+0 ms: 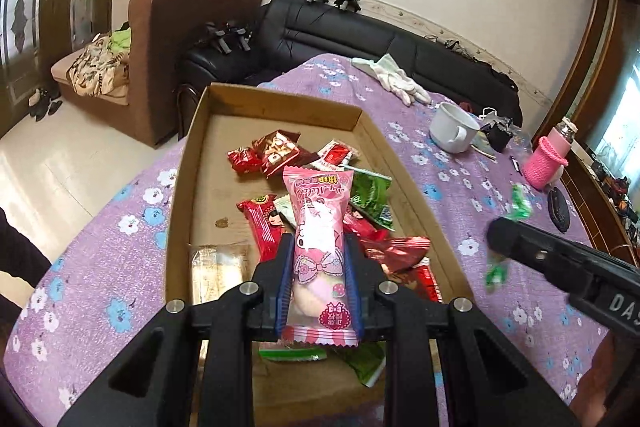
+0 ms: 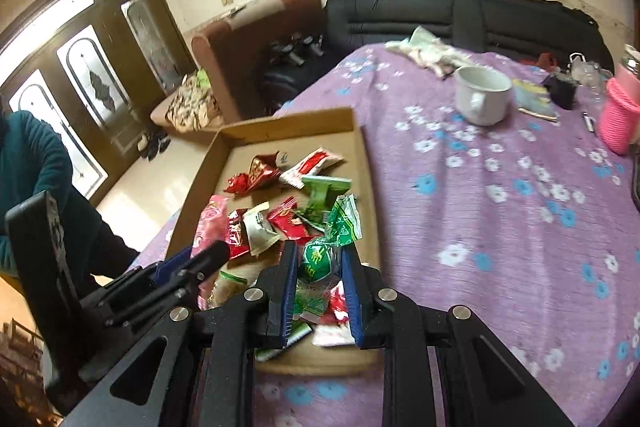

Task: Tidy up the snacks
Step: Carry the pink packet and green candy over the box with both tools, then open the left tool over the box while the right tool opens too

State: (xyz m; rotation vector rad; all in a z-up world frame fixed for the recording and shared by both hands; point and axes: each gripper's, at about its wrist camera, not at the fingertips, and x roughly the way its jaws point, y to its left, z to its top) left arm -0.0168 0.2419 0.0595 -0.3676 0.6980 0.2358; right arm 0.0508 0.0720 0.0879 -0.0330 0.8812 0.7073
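Purple floral tablecloth [image 1: 100, 267], cardboard tray [image 1: 182, 187], black sofa [image 1: 360, 35], jaws gripping pink packet [image 1: 320, 227], green candy [image 2: 320, 259].

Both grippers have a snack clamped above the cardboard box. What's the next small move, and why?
Probably lower the left gripper toward the bare strip along the left side of the cardboard box and release there. It is shut on the pink packet, already above the box, while the right gripper, shut on the green candy, hangs close beside it.
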